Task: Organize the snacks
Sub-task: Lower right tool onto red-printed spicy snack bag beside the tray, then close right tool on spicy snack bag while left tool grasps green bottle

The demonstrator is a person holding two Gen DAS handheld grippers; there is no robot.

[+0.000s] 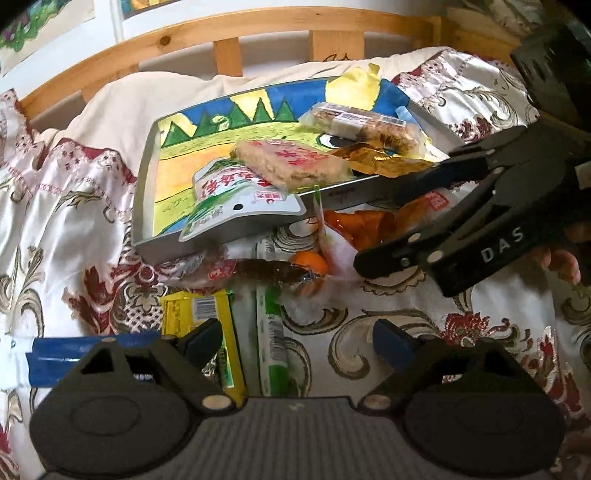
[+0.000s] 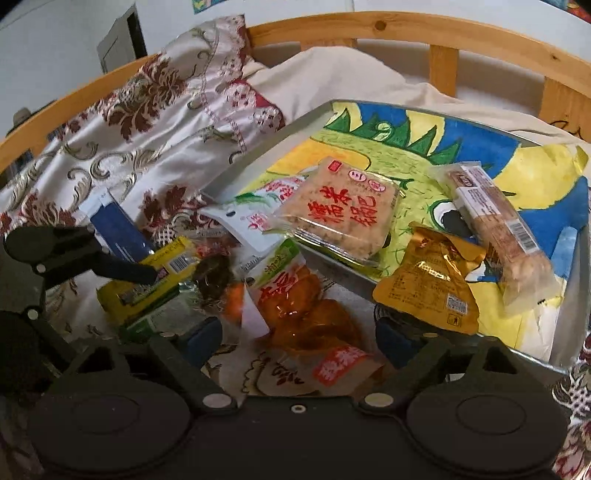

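Grey metal tray lined with a painted drawing sits on the floral bed cover, holding four snack packets. Left gripper fingers apart over yellow packet; right gripper fingers apart around orange packet, not gripping.

A tray lies on the bed, before the headboard rail. In the tray, a rice cake pack sits at the middle, a long bar to its right, and a foil pouch overhangs the near rim. Before the tray, on the bedspread, lie a tofu pack and, further left, a boxed snack.
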